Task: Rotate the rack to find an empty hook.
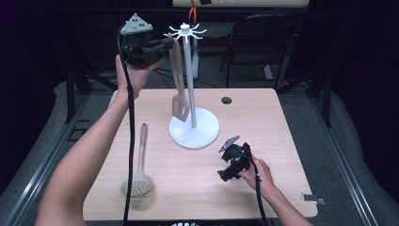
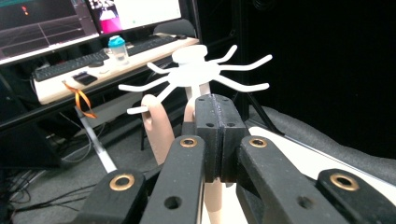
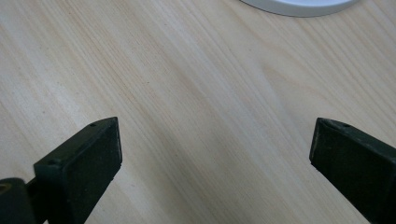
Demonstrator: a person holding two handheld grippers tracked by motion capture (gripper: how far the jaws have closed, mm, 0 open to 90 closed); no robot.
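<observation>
Left gripper (image 1: 165, 45), raised high beside the rack's top, jaws clenched on the upper handle of the beige slotted spatula (image 1: 178, 84); the gripper's own view shows the pads pressed together, the handle's loop end (image 2: 154, 122) just under one white hook arm. Spatula hangs blade-down alongside the white hook rack (image 1: 190, 75), blade near the round base. Right gripper (image 1: 227, 165) low over the wooden table (image 1: 263, 122), jaws spread wide, holding nothing. Beige skimmer spoon (image 1: 139, 175) lies flat near the table's left front, well apart.
</observation>
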